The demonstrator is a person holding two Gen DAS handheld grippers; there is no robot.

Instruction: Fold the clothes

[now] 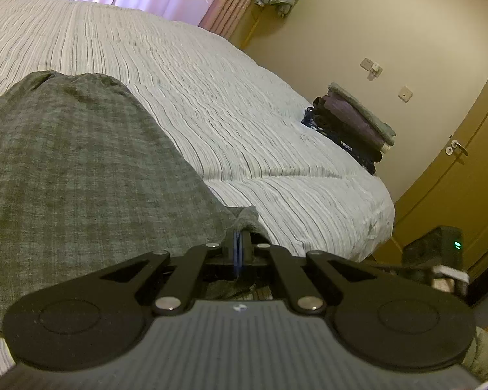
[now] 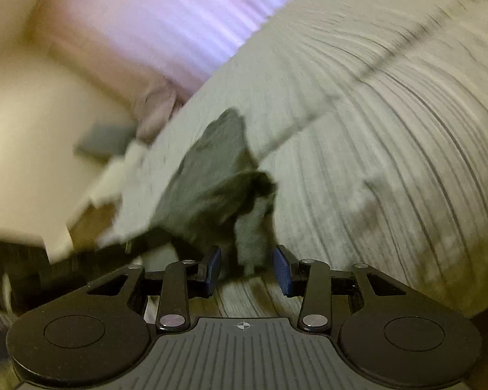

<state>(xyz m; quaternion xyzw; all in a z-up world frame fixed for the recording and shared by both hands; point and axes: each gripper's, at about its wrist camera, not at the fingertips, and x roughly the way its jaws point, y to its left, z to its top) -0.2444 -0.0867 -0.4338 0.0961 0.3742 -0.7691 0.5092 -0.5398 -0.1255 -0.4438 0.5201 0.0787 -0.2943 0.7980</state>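
My left tongs (image 1: 238, 243) are shut tight on a corner of the grey garment (image 1: 74, 162), the cloth pinched between the blue pads at the near edge of the bed (image 1: 231, 123). From there the garment spreads away toward ten o'clock, lying fairly flat on the striped bedcover, its far end rounded and gathered like a waistband or hem; I cannot say which.

My right tongs (image 2: 250, 268) stand partly open. A dangling flap of the same grey garment (image 2: 211, 175) hangs between the pads, but I do not see them pressing on it, so I count nothing as held there. That view is badly smeared, and I cannot tell exactly how the cloth lies beyond the flap.

As for progress, I judge some of the job is behind me: a neat stack of folded clothes (image 1: 351, 123) sits near the bed's corner at about two o'clock in the left view, several pieces piled up, grey on top, purple and dark ones beneath. The garment in hand looks spread but not yet folded, so it has yet to be doubled over and added to the pile.

No basket, box or drawer shows in either view; the stack rests straight on the bedcover.
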